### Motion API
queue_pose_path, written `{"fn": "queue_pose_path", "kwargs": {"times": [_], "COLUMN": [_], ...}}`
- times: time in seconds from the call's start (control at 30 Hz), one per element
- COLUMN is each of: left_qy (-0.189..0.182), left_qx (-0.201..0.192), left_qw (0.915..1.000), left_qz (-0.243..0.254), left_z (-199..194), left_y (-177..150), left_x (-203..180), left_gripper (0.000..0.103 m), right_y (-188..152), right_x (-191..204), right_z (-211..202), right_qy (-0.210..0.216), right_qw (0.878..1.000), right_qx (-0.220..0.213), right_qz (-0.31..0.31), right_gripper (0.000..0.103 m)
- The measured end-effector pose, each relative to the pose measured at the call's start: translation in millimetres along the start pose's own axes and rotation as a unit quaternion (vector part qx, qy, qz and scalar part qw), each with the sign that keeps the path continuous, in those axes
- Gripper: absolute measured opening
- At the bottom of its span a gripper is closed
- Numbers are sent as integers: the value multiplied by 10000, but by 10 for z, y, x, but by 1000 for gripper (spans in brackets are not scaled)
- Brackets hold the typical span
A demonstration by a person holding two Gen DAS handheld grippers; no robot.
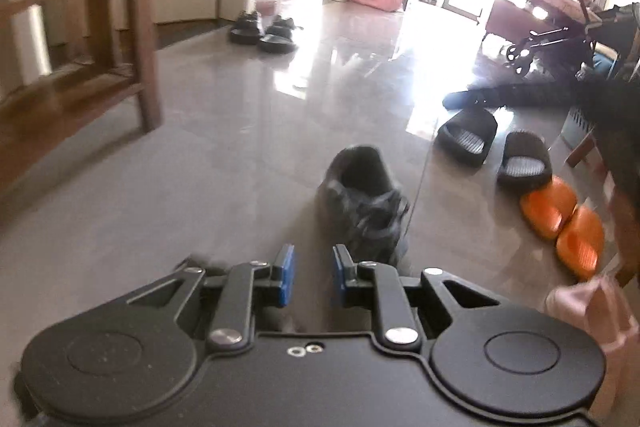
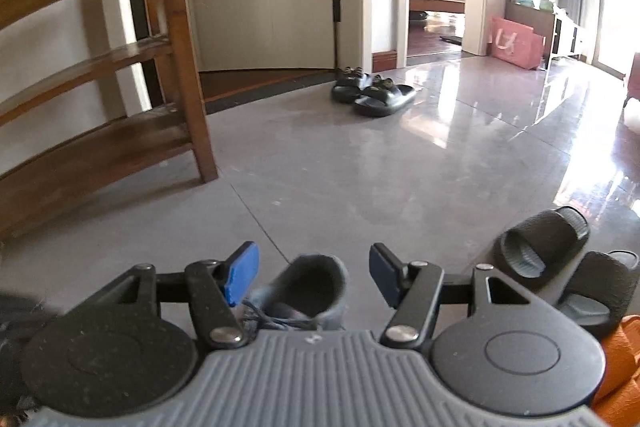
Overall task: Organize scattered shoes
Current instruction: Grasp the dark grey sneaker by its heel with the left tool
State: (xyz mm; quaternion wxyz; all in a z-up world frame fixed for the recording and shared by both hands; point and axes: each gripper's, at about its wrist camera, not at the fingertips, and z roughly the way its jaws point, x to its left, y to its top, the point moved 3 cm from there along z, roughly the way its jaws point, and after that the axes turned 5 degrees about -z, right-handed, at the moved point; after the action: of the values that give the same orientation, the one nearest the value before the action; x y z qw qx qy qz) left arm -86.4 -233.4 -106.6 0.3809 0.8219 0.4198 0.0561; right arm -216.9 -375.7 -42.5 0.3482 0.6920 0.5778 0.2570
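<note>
**Shoes lying loose on the floor beside the rack**

On the glossy tile floor (image 2: 360,187), a grey sneaker (image 2: 312,291) is lying between the right gripper's (image 2: 312,273) wide-open, empty jaws. The left gripper (image 1: 314,275) is hovering narrowly open, empty. Slides (image 1: 468,135), orange slippers (image 1: 564,223) and black sandals (image 2: 372,91) are sitting off the wooden rack (image 2: 100,131).

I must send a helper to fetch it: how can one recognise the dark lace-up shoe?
On the shiny grey tiled floor, right of the wooden shoe rack, stands one dark grey lace-up sneaker before the left gripper. Unlike the black slides and orange slippers nearby, it is closed, laced and alone.
</note>
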Motion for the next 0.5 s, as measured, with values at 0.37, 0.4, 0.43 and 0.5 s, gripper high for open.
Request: {"fn": "queue_pose_path", "kwargs": {"times": [0.37,0.4,0.43,0.5], "left_qy": [215,371,397,430], "left_qx": [503,609,652,723], "left_qw": [9985,9974,9970,9964], "left_qz": [-97,-101,-112,-133], "left_z": [1069,1167,1201,1267], "left_y": [316,298,277,233], "left_x": [-196,-187,-170,-133], "left_gripper": [31,31,31,31], "right_y": [-161,-175,-189,-217], "right_x": [-143,-156,-168,-193], "right_z": [105,115,124,143], "right_qy": [67,74,82,96], "right_qw": [9996,9995,9994,9992], "right_qx": [256,279,302,349], "right_qz": [103,113,122,141], "right_gripper": [65,65,65,65]}}
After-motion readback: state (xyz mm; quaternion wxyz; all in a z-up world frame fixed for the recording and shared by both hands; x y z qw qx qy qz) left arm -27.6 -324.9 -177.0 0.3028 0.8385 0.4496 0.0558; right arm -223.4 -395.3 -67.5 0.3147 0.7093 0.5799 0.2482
